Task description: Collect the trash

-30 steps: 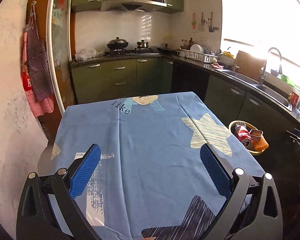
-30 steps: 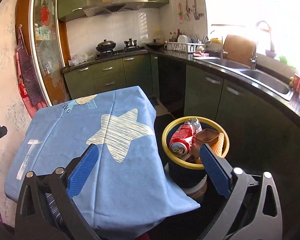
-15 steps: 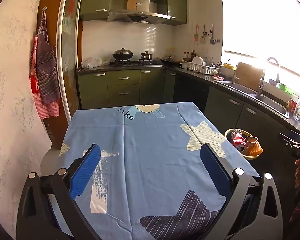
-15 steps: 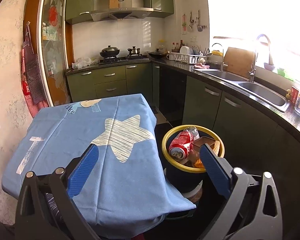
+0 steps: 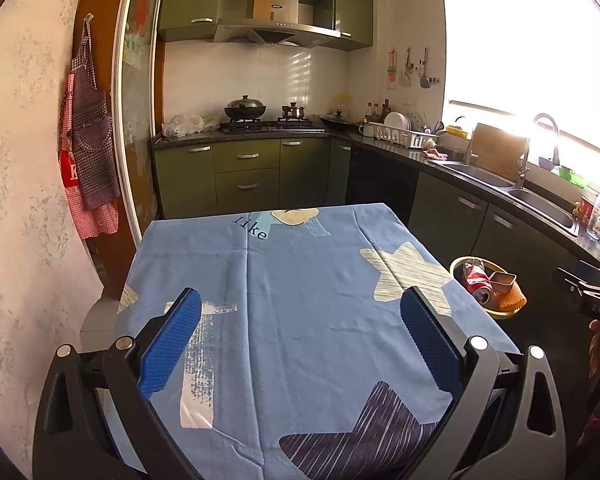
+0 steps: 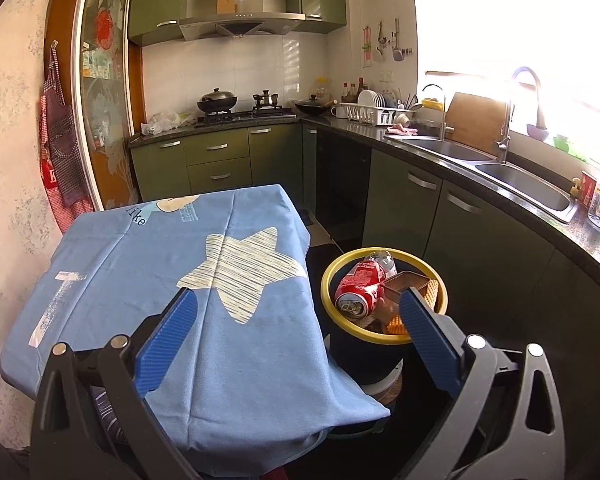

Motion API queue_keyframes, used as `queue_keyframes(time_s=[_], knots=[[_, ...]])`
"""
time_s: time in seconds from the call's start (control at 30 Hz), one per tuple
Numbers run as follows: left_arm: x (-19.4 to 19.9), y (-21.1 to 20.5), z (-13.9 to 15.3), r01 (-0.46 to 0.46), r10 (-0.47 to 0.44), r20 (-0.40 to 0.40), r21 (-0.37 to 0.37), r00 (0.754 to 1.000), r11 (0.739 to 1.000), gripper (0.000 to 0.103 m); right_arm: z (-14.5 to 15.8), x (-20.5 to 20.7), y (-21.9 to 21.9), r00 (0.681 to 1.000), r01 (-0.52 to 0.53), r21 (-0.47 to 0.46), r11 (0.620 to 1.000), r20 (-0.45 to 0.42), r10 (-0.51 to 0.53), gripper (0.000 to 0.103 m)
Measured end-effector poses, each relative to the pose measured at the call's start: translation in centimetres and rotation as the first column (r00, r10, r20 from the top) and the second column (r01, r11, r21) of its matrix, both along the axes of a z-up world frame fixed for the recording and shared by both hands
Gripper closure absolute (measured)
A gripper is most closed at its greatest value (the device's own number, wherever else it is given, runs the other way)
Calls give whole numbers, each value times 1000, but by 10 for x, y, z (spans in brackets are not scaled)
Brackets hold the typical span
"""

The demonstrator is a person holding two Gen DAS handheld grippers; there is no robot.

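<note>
Left camera: the left gripper [image 5: 300, 328] hangs over the blue tablecloth [image 5: 300, 280], fingers spread wide with nothing between them. The trash bin [image 5: 458, 266] sits on the floor just past the table's right edge, a red can [image 5: 478, 282] lying in it.

Right camera: the right gripper [image 6: 298, 322] is spread wide too, gripping nothing, above the table's corner. The bin [image 6: 326, 280] stands right beside the table, with the can [image 6: 358, 286], a brown tray [image 6: 406, 282] and something orange [image 6: 432, 292] inside.
</note>
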State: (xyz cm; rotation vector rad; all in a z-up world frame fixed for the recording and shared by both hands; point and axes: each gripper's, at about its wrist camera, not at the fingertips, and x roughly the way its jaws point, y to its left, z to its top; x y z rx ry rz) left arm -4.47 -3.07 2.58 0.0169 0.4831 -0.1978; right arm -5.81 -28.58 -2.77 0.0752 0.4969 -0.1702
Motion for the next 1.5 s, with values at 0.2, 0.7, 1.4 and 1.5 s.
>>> queue_keyframes(time_s=[0.2, 0.7, 1.4, 1.5], knots=[[2, -1, -2, 1, -1, -4, 2, 1000, 1000, 5, 0, 0, -1, 1000, 1, 0, 1000, 0, -1, 7], [4, -2, -4, 5, -5, -9, -5, 1000, 1000, 5, -1, 1, -2, 1000, 3, -1, 1000, -7, -3, 7], [7, -4, -8, 13, -13, -20, -6, 1000, 1000, 5, -3, 2, -4, 1000, 5, -1, 1000, -9, -5, 7], [6, -4, -8, 13, -13, -21, -6, 1000, 1000, 5, -3, 3, -3, 1000, 5, -1, 1000, -10, -5, 7]])
